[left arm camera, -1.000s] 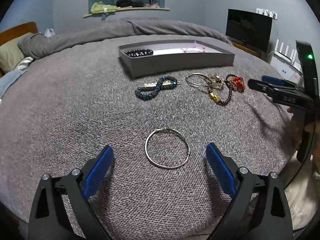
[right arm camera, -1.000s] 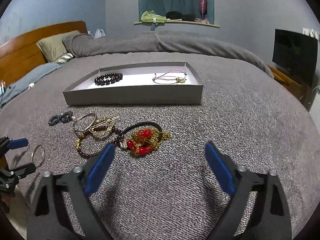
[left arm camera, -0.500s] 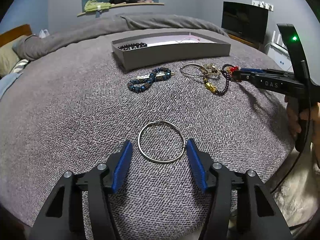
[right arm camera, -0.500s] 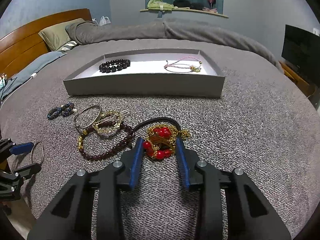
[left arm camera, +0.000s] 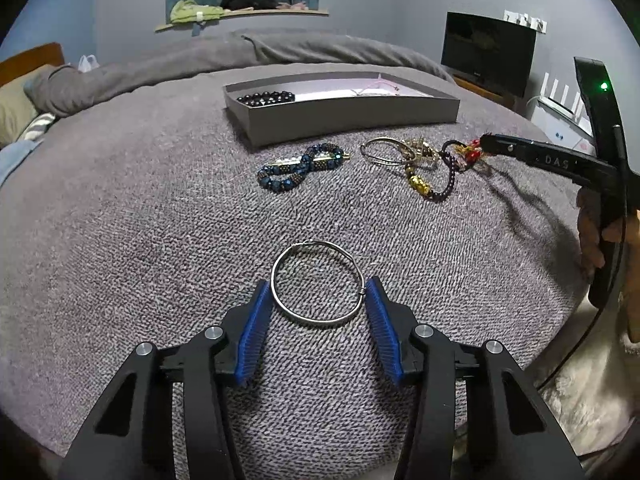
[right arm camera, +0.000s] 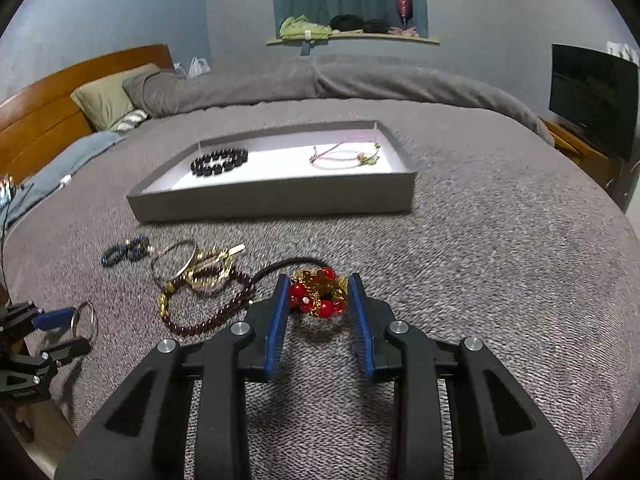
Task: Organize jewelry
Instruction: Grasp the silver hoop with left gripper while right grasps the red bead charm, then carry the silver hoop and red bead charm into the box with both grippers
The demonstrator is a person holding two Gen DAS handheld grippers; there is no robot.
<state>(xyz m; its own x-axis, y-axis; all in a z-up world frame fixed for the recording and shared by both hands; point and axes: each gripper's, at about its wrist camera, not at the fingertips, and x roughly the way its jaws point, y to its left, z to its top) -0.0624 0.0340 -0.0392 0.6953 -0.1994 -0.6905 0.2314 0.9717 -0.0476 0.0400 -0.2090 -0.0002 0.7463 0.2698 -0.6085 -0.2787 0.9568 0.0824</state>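
Observation:
A silver ring bangle (left arm camera: 318,282) lies on the grey bed cover; my left gripper (left arm camera: 318,292) straddles it, blue pads touching both sides, still on the cover. My right gripper (right arm camera: 319,286) brackets a red-bead and gold-chain piece (right arm camera: 318,294), pads close on either side with small gaps. A grey tray (right arm camera: 276,200) holds a black bead bracelet (right arm camera: 219,161) and a pink cord bracelet (right arm camera: 344,154). A blue bead bracelet (left arm camera: 298,168), silver and gold bangles (left arm camera: 394,152) and a dark-red bead strand (right arm camera: 208,308) lie before the tray.
Rolled grey duvet (right arm camera: 320,80) and pillows (right arm camera: 108,96) lie behind the tray. A TV (right arm camera: 592,100) stands at right. The bed edge is just behind both grippers. The right gripper's body (left arm camera: 560,164) reaches into the left wrist view.
Both grippers moved forward and narrowed from wide open. The left pads now touch the silver bangle; the right pads now flank the red-bead piece.

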